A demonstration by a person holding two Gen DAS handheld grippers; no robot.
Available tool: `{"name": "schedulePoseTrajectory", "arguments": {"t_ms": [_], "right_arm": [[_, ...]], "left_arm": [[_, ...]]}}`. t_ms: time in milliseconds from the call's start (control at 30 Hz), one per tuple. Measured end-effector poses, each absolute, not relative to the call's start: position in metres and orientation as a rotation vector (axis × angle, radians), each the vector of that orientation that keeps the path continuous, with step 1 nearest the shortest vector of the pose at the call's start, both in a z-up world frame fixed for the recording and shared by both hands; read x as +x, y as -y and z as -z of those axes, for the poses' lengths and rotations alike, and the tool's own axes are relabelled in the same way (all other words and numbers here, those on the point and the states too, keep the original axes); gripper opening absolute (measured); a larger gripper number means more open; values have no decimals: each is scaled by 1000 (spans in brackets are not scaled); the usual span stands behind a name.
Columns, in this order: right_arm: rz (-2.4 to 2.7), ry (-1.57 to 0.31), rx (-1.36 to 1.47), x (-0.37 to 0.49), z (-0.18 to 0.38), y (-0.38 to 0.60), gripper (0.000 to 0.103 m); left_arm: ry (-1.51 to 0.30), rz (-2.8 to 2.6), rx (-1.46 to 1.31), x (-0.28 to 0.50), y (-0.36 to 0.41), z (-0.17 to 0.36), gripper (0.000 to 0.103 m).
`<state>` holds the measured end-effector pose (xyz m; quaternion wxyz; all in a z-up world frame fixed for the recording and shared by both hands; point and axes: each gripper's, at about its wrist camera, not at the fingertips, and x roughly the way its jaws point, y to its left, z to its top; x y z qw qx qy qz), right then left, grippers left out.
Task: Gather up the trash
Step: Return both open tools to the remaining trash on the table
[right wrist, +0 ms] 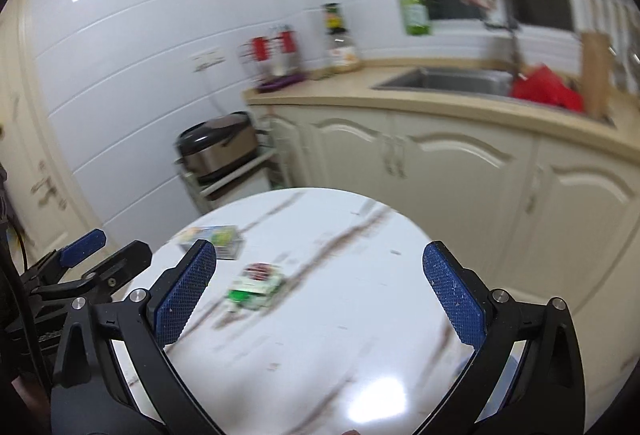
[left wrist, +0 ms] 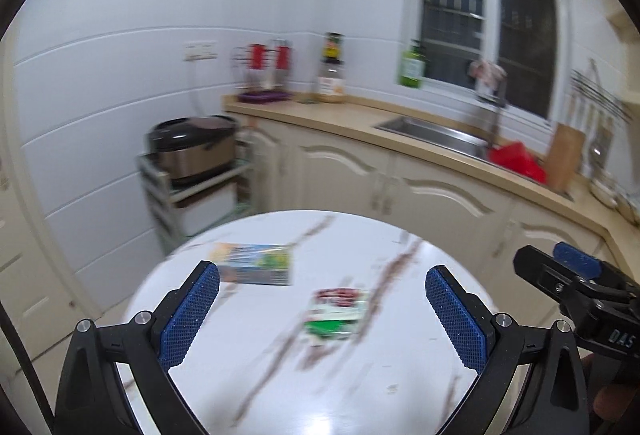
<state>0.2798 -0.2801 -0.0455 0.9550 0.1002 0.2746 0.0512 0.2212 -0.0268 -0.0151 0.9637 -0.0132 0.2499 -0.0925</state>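
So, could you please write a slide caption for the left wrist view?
Left gripper, open and empty, over a round marble table bearing two wrappers.

1. Green and red packet [left wrist: 336, 315] on the round desk [left wrist: 400, 375] — print smeared, unreadable.
2. Colourful flat box [left wrist: 254, 263] — blurred; its near corner hidden behind a gripper finger [left wrist: 190, 315].
3. Bottles [left wrist: 331, 69] on the counter — labels too blurred to read.
4. Right gripper [left wrist: 576, 271] is cut off by the picture's edge.
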Motion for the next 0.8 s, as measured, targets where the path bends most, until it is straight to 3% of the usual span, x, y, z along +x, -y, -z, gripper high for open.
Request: {"name": "schedulePoseTrajectory", "arguments": {"t_ms": [333,800], "right_arm": [[-228,-577,60,294,52,197,103],[-236,-862,-17,366,159,177,103]], "left_arm": [[-505,37,-84,193,-15,24,102],[-659,34,-114,267,-23,55,102]]}}
